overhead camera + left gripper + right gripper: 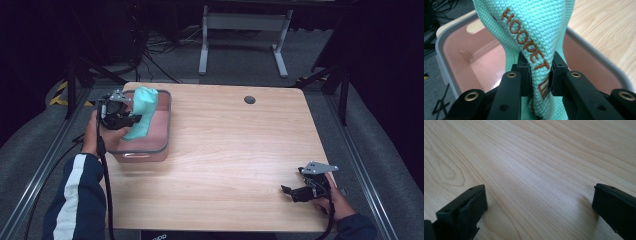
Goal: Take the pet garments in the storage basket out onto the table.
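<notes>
Fingers of the left gripper are pinched tight on a fold of the mint-green cloth, which carries "HOOPET" stitched in brown thread. In the high view the left gripper holds the cloth above the pink bin that stands at the table's far-left corner, the fabric hanging upright with its lower end down inside the bin's opening. Whether that end touches the bin floor cannot be told. The left gripper view shows the bin below and behind the cloth, its grey rim and pink walls bare of anything else. The right gripper sits low near the table's near-right corner, well apart from the bin, its jaws spread wide over bare wood and holding nothing. Judging from this, the cloth is grasped and over the bin but not yet released, so the work looks roughly midway.
</notes>
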